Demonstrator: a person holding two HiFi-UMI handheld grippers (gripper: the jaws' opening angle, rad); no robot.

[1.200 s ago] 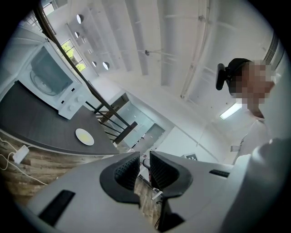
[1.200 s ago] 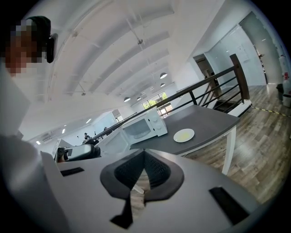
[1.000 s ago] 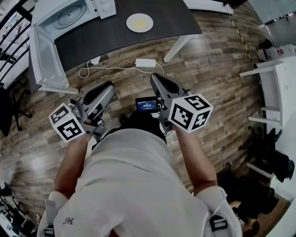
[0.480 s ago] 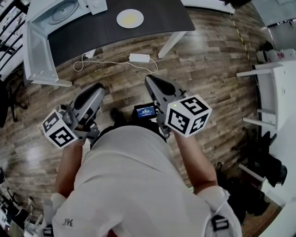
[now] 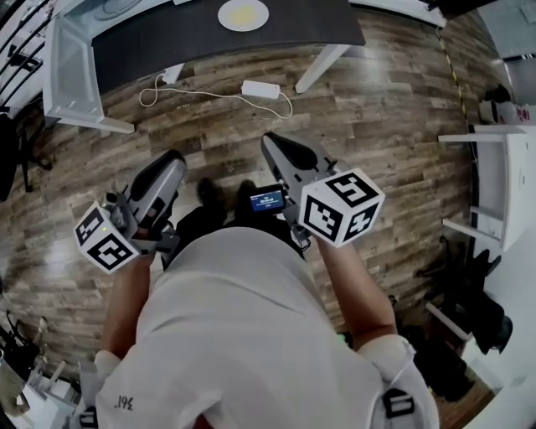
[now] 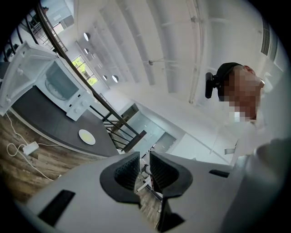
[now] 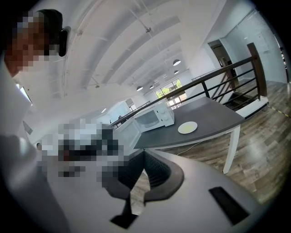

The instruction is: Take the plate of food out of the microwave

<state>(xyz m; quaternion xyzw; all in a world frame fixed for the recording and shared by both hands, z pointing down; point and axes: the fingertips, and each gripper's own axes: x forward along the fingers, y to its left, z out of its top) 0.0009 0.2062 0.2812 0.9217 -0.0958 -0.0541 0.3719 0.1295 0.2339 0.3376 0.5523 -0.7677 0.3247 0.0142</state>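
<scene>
The white plate of yellow food [image 5: 243, 14] lies on the dark table [image 5: 310, 25], outside the white microwave [image 6: 59, 84], whose door [image 5: 71, 71] hangs open. Both grippers are held close to the person's body, far back from the table and over the wooden floor. My left gripper [image 5: 172, 159] holds nothing, and a narrow gap shows between its pads [image 6: 144, 157]. My right gripper [image 5: 272, 144] is shut and empty, its pads meeting [image 7: 142, 154]. The right gripper view shows the plate [image 7: 187, 127] beside the microwave [image 7: 152, 118].
A white power adapter [image 5: 261, 89] with its cable lies on the floor in front of the table. A white table leg [image 5: 322, 67] slants down at the right. White shelving [image 5: 494, 167] and dark bags stand along the right side.
The table, plate and microwave have slid towards the top edge of the head view, so they now sit farther from the grippers. Both grippers stay by the body, and the left has sunk a little.
</scene>
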